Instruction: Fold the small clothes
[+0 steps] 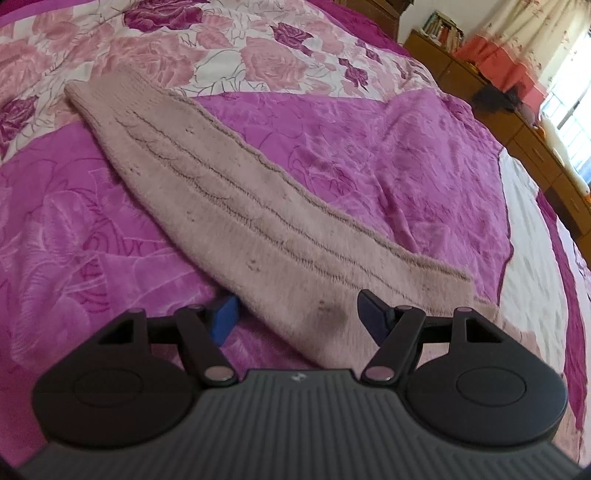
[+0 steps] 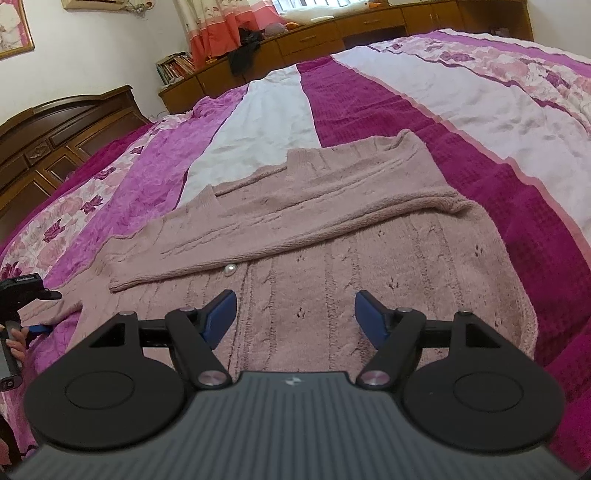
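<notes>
A dusty-pink cable-knit cardigan (image 2: pixel 314 258) lies on the bed, one sleeve folded across its body, a pearl button (image 2: pixel 229 270) on its front. Its other sleeve (image 1: pixel 229 192) stretches flat away in the left wrist view. My left gripper (image 1: pixel 297 317) is open, its blue pads on either side of that sleeve's near end, holding nothing. My right gripper (image 2: pixel 295 317) is open and empty, low over the cardigan's body. The left gripper also shows at the left edge of the right wrist view (image 2: pixel 33 325), by the sleeve.
The bed has a pink and magenta rose-patterned blanket (image 1: pixel 332 147) and a magenta and white striped cover (image 2: pixel 369 99). A dark wooden headboard (image 2: pixel 62 133) stands at left. Low wooden cabinets (image 2: pixel 332 33) with books and curtains line the far wall.
</notes>
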